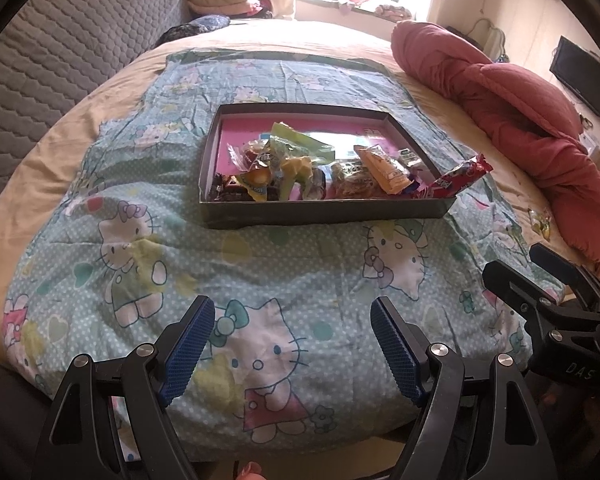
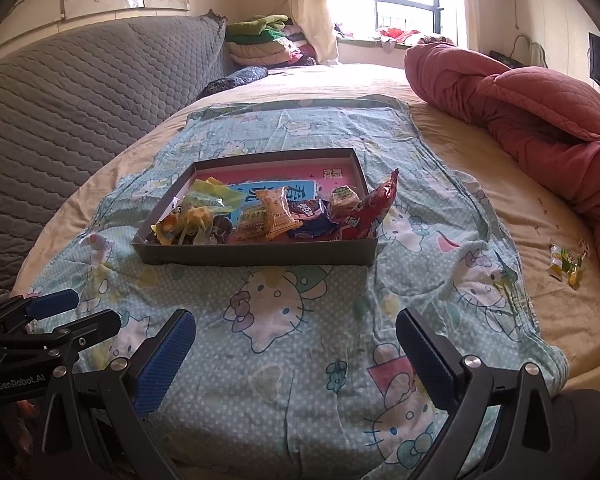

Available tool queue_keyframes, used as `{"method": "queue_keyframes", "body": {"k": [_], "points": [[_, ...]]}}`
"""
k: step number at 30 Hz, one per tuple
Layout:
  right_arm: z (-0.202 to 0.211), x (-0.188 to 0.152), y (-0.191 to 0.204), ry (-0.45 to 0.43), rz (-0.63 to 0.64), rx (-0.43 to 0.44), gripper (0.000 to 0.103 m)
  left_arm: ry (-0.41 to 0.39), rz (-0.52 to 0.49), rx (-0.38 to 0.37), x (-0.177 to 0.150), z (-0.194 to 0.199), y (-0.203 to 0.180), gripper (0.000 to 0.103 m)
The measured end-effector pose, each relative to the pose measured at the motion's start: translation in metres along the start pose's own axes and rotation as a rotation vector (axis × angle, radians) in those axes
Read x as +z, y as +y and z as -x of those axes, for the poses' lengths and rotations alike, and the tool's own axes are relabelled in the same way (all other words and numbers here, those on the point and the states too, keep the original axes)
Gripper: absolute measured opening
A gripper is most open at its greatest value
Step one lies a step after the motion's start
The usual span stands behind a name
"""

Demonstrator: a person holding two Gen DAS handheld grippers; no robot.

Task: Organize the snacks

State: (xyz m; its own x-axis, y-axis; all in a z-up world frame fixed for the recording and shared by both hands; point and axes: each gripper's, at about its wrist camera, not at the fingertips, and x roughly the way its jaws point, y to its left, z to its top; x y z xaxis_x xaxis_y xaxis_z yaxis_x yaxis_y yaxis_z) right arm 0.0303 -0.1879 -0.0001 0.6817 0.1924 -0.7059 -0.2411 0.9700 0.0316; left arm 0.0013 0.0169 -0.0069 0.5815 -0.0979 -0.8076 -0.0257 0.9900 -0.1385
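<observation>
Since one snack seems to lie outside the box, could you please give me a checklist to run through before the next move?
1. Left hand-held gripper open and empty: ok.
2. Right hand-held gripper open and empty: ok.
3. All snacks inside the shallow box: not ok; a yellow-green candy packet lies on the beige sheet beside the red quilt.
4. Red snack bag fully in the box: not ok; it leans over the right rim.
5. Cartoon-cat cloth between grippers and box free of obstacles: ok.
6. Snacks sorted in the box: not ok; piled at its near edge.
</observation>
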Motion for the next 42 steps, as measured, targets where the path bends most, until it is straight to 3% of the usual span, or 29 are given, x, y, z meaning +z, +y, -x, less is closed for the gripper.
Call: {"method": "queue_keyframes", "body": {"k": [42], "points": [[-0.0066, -0.0013, -0.0025, 0.026, -0.002, -0.007, 0.101, -0.007, 0.019, 0.033, 0.0027, 0.0007, 0.0077, 0.081]]}}
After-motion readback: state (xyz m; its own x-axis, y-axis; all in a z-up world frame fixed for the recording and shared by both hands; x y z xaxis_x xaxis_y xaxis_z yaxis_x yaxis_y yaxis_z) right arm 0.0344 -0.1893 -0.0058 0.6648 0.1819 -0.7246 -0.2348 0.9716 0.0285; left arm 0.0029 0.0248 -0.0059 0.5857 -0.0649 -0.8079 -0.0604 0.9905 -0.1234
